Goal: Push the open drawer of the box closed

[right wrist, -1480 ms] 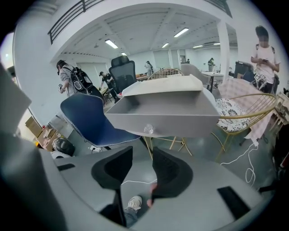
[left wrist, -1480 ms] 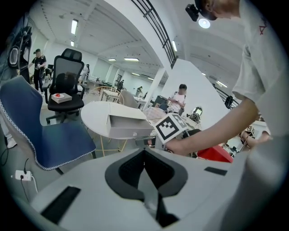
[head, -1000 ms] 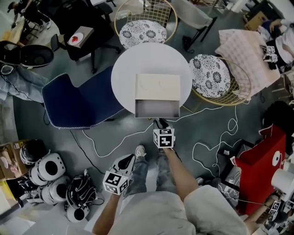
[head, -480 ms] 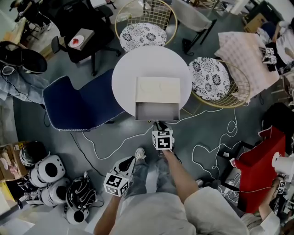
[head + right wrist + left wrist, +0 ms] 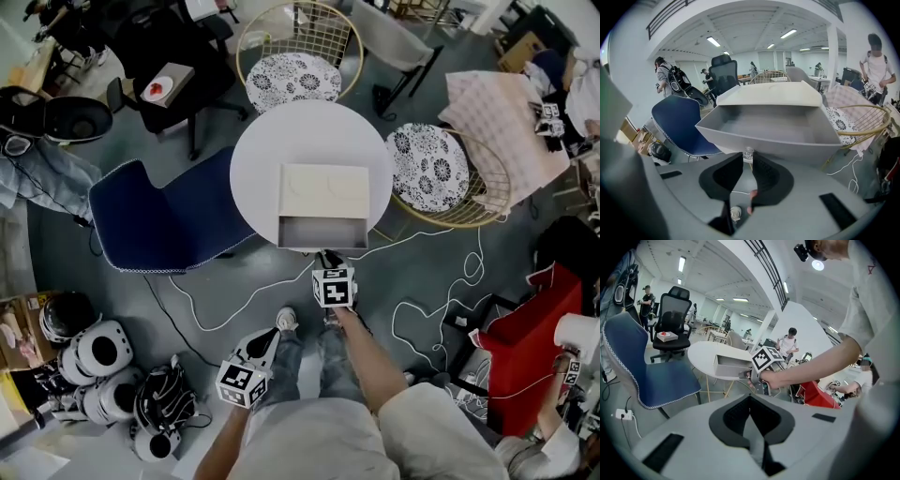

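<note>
Round white table (image 5: 258,159) in a cluttered workroom: the box (image 5: 323,186) sits mid-table w/ its drawer (image 5: 322,232) pulled out over the near edge, so closing isn't done yet. Right gripper (image 5: 747,158) is at the drawer front, jaws slightly apart w/ the small clear knob (image 5: 748,152) at their tips; left gripper (image 5: 750,405) hangs low, near-left, jaws together, empty. Can't tell whether the tips touch the front

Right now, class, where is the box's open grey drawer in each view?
Head view: open grey drawer, centre, at the round white table's near edge.
Left gripper view: small, left of centre.
Right gripper view: large, centre.
Shared landmark: blue upholstered chair, left of the drawer in all three.
</note>
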`<action>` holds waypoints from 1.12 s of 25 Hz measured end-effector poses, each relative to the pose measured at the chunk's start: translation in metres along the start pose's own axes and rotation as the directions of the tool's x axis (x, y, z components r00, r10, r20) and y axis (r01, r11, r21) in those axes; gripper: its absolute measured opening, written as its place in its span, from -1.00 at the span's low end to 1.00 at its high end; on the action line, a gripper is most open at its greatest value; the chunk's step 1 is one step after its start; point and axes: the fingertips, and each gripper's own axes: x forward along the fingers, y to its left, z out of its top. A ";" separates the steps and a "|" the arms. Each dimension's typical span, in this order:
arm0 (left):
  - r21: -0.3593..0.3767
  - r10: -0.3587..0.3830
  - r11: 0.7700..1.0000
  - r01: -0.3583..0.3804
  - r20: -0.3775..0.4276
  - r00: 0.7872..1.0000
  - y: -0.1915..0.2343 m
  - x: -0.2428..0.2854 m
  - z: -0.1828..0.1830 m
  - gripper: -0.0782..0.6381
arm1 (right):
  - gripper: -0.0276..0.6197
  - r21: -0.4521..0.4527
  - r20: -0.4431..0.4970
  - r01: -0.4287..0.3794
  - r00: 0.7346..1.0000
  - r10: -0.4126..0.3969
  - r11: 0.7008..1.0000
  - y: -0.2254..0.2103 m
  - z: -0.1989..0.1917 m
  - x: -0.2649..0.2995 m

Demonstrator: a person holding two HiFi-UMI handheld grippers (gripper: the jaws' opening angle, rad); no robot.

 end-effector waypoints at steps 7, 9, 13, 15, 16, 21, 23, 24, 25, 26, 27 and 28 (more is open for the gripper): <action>-0.014 0.007 1.000 -0.007 -0.001 1.000 0.005 -0.001 -0.001 -0.75 | -0.69 -0.014 0.010 0.006 1.000 -0.005 1.000 -0.005 0.018 0.011; -0.018 0.012 1.000 -0.012 -0.004 1.000 0.006 -0.002 -0.004 -0.75 | -0.68 -0.012 0.013 0.010 1.000 -0.010 1.000 -0.008 0.022 0.015; -0.024 0.021 0.999 -0.021 -0.007 1.000 0.009 -0.004 -0.005 -0.75 | -0.68 -0.011 0.025 0.012 1.000 -0.012 1.000 -0.014 0.035 0.022; -0.024 0.024 0.999 -0.024 -0.006 1.000 0.011 -0.005 -0.003 -0.75 | -0.68 -0.012 0.029 0.014 1.000 -0.013 1.000 -0.016 0.041 0.026; -0.024 0.025 0.999 -0.025 -0.005 1.000 0.012 -0.005 -0.002 -0.75 | -0.68 -0.013 0.030 0.015 0.999 -0.014 1.000 -0.017 0.044 0.028; -0.017 0.024 1.000 -0.024 -0.013 1.000 0.013 -0.005 -0.002 -0.75 | -0.68 0.006 0.038 0.007 0.999 -0.007 1.000 -0.022 0.058 0.035; -0.019 0.026 0.999 -0.027 -0.014 1.000 0.014 -0.006 -0.002 -0.75 | -0.68 0.012 0.046 0.007 0.999 -0.008 1.000 -0.023 0.061 0.037; -0.020 0.028 0.999 -0.028 -0.013 1.000 0.014 -0.007 -0.002 -0.75 | -0.68 0.016 0.046 0.008 0.999 -0.009 1.000 -0.023 0.062 0.038; -0.020 0.029 0.999 -0.029 -0.013 0.999 0.014 -0.008 -0.003 -0.75 | -0.68 0.022 0.046 0.009 0.999 -0.010 1.000 -0.024 0.063 0.039; -0.020 0.030 0.999 -0.030 -0.015 0.999 0.014 -0.008 -0.003 -0.75 | -0.68 0.025 0.047 0.010 0.999 -0.011 1.000 -0.024 0.064 0.040; -0.021 0.031 0.999 -0.031 -0.017 0.999 0.014 -0.009 -0.004 -0.75 | -0.68 0.023 0.048 0.012 0.999 -0.013 1.000 -0.025 0.066 0.041; -0.023 0.032 0.999 -0.032 -0.019 0.999 0.014 -0.009 -0.005 -0.75 | -0.68 0.018 0.048 0.012 0.999 -0.013 1.000 -0.025 0.067 0.042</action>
